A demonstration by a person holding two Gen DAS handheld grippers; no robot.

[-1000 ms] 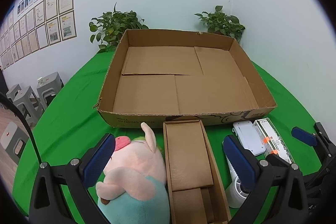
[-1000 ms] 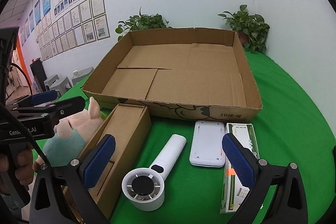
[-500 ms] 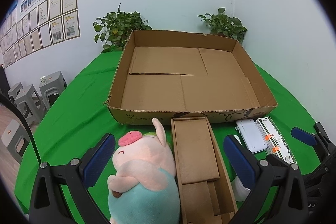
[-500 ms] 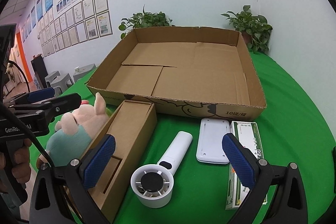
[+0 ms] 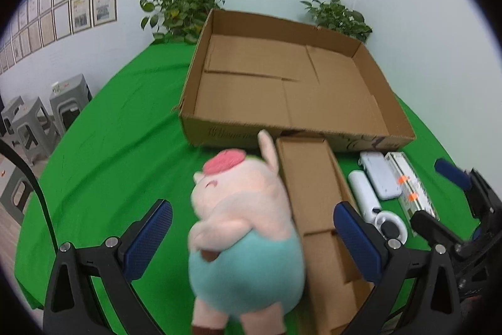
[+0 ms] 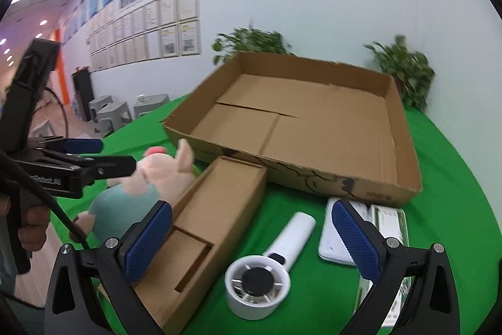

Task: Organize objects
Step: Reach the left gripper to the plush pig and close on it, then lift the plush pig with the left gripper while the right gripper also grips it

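Observation:
A pink plush pig (image 5: 241,225) in teal trousers lies on the green table, between the open fingers of my left gripper (image 5: 251,237) without contact. Beside it lies a long narrow cardboard box (image 5: 317,209). A white handheld fan (image 6: 269,262), a white flat device (image 6: 339,237) and a green-and-white carton (image 6: 392,244) lie to the right. My right gripper (image 6: 251,240) hangs open above the fan and the narrow box (image 6: 207,228). The large open cardboard tray (image 5: 282,77) stands behind them, nothing in it. From the right wrist, the pig (image 6: 150,178) sits under the left gripper (image 6: 94,156).
Two potted plants (image 5: 182,8) (image 5: 339,18) stand behind the tray against the white wall. Grey stools (image 5: 40,118) are off the table's left edge. A hand (image 6: 28,225) holds the left gripper's handle. Bare green cloth (image 5: 119,146) stretches left of the tray.
Both grippers have risen and pulled back, so the pig, narrow box and fan sit further ahead in view. The left gripper has shifted left over the pig. Both stay open.

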